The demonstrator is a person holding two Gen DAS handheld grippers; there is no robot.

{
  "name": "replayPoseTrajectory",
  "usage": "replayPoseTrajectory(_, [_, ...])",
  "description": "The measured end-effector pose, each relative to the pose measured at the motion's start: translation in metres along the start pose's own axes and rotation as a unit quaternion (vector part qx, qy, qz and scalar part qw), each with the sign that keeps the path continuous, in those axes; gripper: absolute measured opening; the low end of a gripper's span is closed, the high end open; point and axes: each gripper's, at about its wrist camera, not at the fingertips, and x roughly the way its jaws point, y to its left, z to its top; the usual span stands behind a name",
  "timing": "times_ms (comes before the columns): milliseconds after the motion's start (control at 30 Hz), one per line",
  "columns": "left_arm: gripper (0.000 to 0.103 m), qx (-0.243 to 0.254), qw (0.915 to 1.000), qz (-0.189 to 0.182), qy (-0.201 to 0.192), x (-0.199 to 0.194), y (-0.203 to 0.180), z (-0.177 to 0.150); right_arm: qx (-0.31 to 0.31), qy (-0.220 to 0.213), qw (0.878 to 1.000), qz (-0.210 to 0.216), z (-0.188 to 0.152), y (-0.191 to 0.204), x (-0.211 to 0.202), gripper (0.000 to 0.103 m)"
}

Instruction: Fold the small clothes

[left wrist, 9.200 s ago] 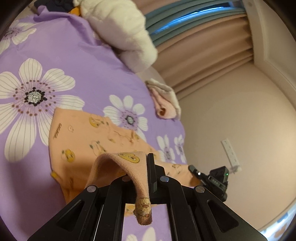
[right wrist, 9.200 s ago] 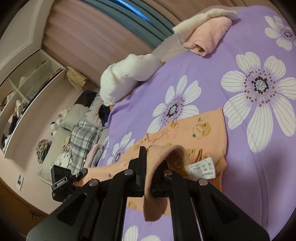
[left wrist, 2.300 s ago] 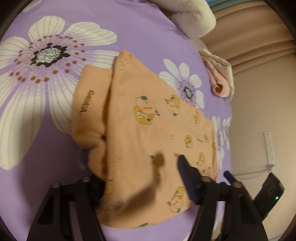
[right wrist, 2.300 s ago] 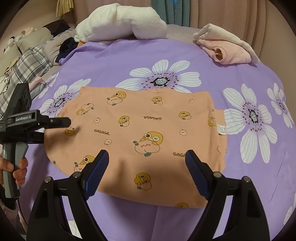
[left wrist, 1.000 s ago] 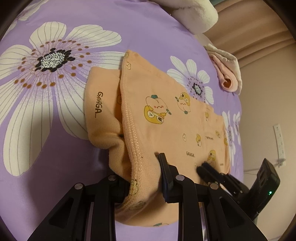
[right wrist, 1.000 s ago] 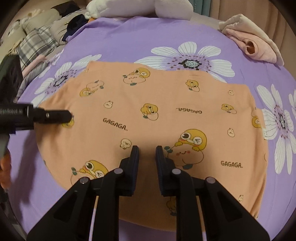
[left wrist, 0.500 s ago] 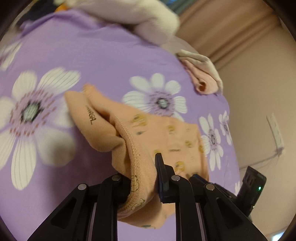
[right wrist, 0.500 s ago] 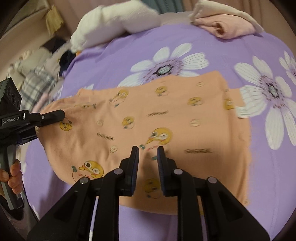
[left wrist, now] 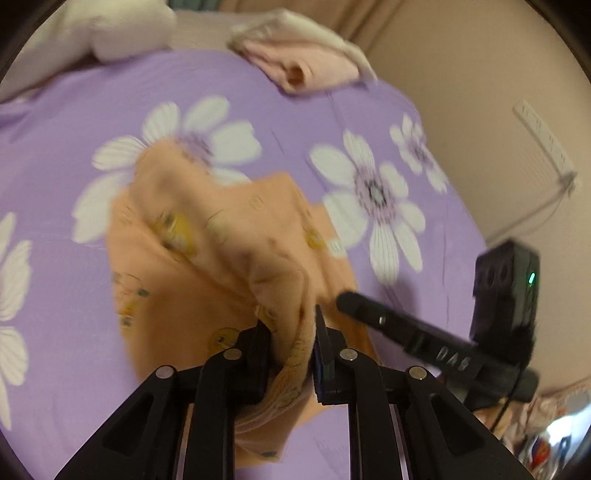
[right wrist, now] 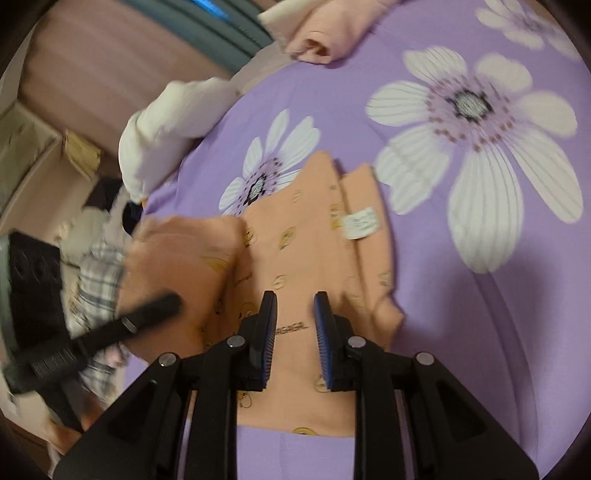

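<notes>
Left wrist view: left gripper clenched on a bunched edge of the orange garment, cloth pinched between both pads and lifted off the purple floral bedspread; the rest of the garment trails ahead and to the left of the jaws, partly doubled over itself. Right gripper shows just right of the left jaws, tip near the garment edge; contact not clear, frame blurred. Pink folded clothes far ahead at the bed's edge, white pillow far ahead-left. Right wrist view: right gripper narrowly parted over the garment, which lies directly under and ahead of the jaws; cannot tell whether the pads pinch any cloth. White care label ahead, slightly right. Left gripper to the left, lifted fold beside it.
</notes>
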Motion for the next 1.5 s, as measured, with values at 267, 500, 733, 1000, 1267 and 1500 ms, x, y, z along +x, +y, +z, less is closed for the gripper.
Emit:
replayPoseTrajectory(267, [0.045,-0.011,0.9988,-0.017,0.045,0.023,-0.001,-0.012,0.093,0.012,0.992,0.082,0.003,-0.028,-0.001,0.046])
replayPoseTrajectory(500, [0.064,-0.051,0.9970,-0.055,0.015,-0.006,0.023,-0.025,0.096,0.031,0.991,0.092,0.011,-0.018,0.006,0.057])
replayPoseTrajectory(733, [0.064,-0.074,0.9968,-0.030,-0.005,-0.030,0.060,-0.049,0.060,0.073,0.994,0.060,0.021,-0.003,0.029,0.056])
replayPoseTrajectory(1000, [0.064,-0.121,0.9923,-0.024,-0.010,-0.037,0.098,-0.068,-0.027,0.074,0.997,-0.012,0.029,0.024,0.054,0.010])
replayPoseTrajectory(1267, [0.064,-0.117,0.9925,-0.033,-0.017,-0.039,0.100,-0.062,-0.077,0.001,0.996,-0.034,0.051,0.034,0.016,0.007])
replayPoseTrajectory(1500, [0.064,-0.097,0.9949,-0.022,-0.017,-0.030,0.087,-0.046,-0.056,0.042,0.992,-0.108,0.047,-0.002,0.036,0.013])
